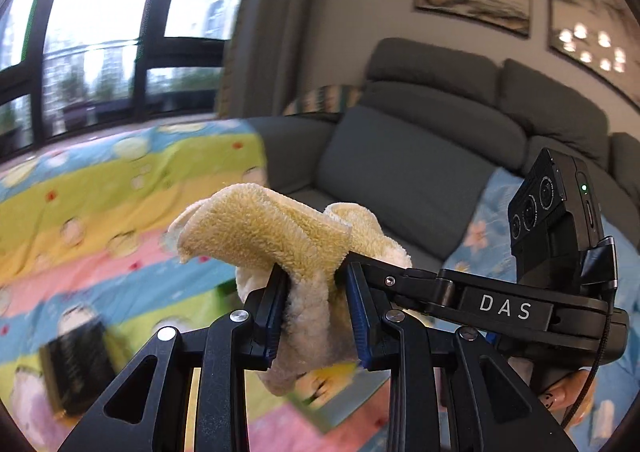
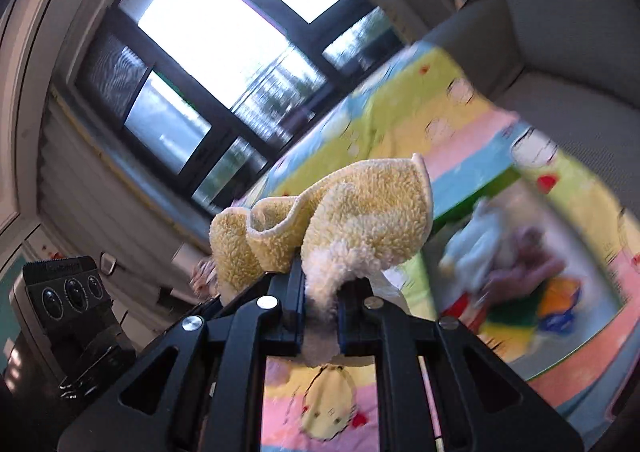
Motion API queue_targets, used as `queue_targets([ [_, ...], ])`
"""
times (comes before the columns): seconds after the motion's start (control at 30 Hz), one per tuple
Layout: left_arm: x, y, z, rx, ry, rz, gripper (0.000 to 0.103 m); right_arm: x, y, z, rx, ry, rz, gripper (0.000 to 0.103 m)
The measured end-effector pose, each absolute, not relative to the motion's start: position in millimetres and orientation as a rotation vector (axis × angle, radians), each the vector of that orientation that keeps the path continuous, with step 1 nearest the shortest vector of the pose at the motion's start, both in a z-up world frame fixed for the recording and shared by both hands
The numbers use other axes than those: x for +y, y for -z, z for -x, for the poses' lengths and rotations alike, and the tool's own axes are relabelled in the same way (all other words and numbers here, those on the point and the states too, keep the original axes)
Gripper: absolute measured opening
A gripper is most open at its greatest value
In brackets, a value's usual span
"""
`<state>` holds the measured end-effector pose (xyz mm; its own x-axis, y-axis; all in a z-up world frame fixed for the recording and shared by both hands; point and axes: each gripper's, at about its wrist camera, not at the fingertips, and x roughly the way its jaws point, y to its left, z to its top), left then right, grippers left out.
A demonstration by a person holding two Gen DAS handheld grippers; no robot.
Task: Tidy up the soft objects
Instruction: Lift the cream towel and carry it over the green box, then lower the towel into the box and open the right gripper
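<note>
Because each pair of tongs is clamped on a different part of the same yellow towel (image 1: 264, 228), the cloth hangs in the air between them rather than lying on the bed, which looks like the start of spreading it out for a fold or carrying it to a tidier spot. In the left wrist view the left tongs (image 1: 316, 308) pinch a bunched white-backed fold of it, with the fluffy yellow side curling over the top of the jaws; the right tongs (image 1: 400, 280) reach in from the right side of that view and grip the towel just beside them. In the right wrist view the right tongs (image 2: 320, 308) are closed tight on a narrow twist of the towel (image 2: 360, 212), and the rest flops upward and outward. The two grips sit close together, so the towel is still crumpled, and a judgement is that the hands would need to draw apart to stretch it flat.

Below lies a bright striped cartoon bedspread (image 1: 100, 180). A heap of other soft things (image 2: 512, 252), blurred, sits on it to the right, and a dark ribbed object (image 1: 76, 364) lies lower left. A grey sofa (image 1: 420, 156) stands behind, well apart. Nothing blocks the towel itself; the heap could crowd a landing place
</note>
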<state>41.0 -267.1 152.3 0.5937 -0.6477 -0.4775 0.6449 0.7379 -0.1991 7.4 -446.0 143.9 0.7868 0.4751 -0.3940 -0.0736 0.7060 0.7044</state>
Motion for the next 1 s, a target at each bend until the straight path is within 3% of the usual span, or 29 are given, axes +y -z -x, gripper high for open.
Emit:
queue_targets([
  [0.2, -312.3, -146.0, -80.9, 0.571, 0.873, 0.075, 0.030, -491.3, -144.2, -27.3, 0.580, -0.212, -0.710, 0.012],
  [0.67, -341.1, -1.9, -153.0, 0.937, 0.705, 0.041, 0.030, -503.3, -0.7, -109.6, 0.912, -0.055, -0.783, 0.014],
  [1.0, -345.7, 20.9, -151.1, 0.942, 0.665, 0.004, 0.030, -498.7, 18.3, -120.8, 0.952, 0.016, -0.768, 0.018],
])
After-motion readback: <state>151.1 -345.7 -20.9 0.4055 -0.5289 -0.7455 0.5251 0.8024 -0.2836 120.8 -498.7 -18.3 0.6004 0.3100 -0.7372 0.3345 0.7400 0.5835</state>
